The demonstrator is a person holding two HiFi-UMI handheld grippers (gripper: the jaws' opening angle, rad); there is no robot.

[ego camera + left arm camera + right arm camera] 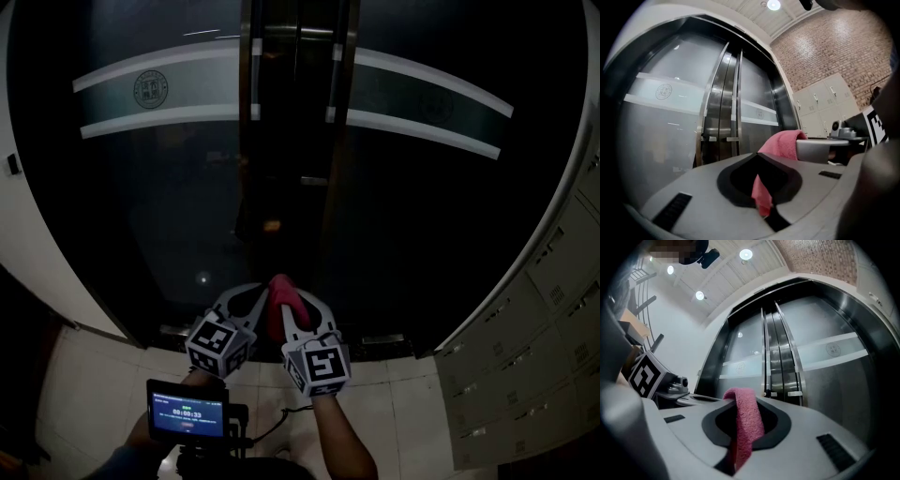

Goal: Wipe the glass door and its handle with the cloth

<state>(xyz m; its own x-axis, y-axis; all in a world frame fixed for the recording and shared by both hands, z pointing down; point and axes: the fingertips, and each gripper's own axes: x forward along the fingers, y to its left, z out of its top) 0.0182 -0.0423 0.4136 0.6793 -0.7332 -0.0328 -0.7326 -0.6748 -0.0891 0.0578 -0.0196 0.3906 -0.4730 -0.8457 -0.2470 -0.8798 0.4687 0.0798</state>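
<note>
Left tongs (pixel 761 199), right tongs (pixel 739 441) both pinching pink terry cloth (pixel 280 302), seemingly short of dark glass double door (pixel 159 197). Best: stretch cloth flat, press evenly, overlapping strokes; then wrap vertical steel handle (pixel 255 80).

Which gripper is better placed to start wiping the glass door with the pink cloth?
Probably the right gripper. Its jaws are shut on a wide fold of the cloth, which stands out ahead of them toward the glass door. The left gripper pinches only a thin corner.
</note>
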